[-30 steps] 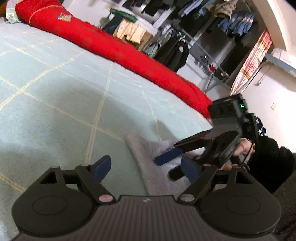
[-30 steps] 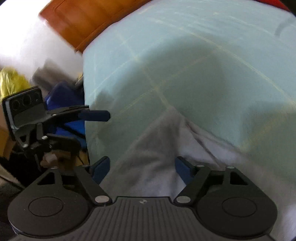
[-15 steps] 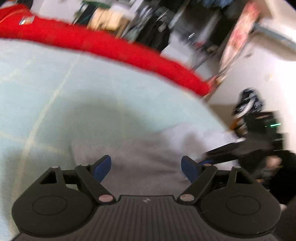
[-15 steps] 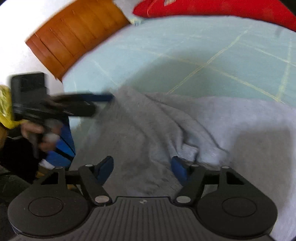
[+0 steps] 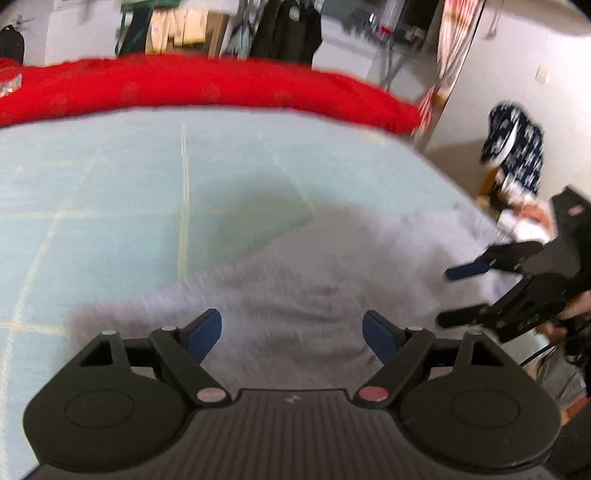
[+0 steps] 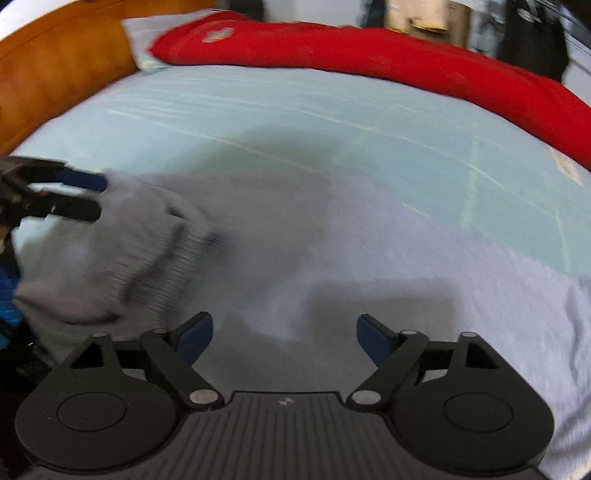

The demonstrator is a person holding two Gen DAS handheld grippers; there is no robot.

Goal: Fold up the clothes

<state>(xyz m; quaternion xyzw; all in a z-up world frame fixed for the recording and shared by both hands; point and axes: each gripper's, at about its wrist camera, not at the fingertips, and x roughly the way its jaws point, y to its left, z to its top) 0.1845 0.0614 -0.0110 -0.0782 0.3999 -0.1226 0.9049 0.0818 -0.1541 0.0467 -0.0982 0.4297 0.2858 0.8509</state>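
A grey garment (image 5: 314,273) lies spread and rumpled on the light blue bed sheet (image 5: 110,206). My left gripper (image 5: 291,332) hovers open over its near part, with only cloth below the blue pads. In the right wrist view the left gripper (image 6: 92,195) sits at the garment's (image 6: 295,229) left corner, beside a ribbed band (image 6: 162,258). My right gripper (image 6: 284,334) is over the garment's near edge; its jaws are opening and the pads press on nothing. The left wrist view shows the right gripper (image 5: 456,295) at the garment's right edge, held by a hand.
A long red quilt (image 5: 207,85) runs along the far side of the bed. A wooden headboard (image 6: 55,74) stands at the left. Hanging clothes (image 5: 288,29) and a dark patterned garment (image 5: 513,147) are beyond the bed's right edge. The pictures are motion-blurred.
Both views have swung toward the red quilt. The two grippers have drawn apart to opposite ends of the grey garment, which now lies wider. The right jaws stand wider than before.
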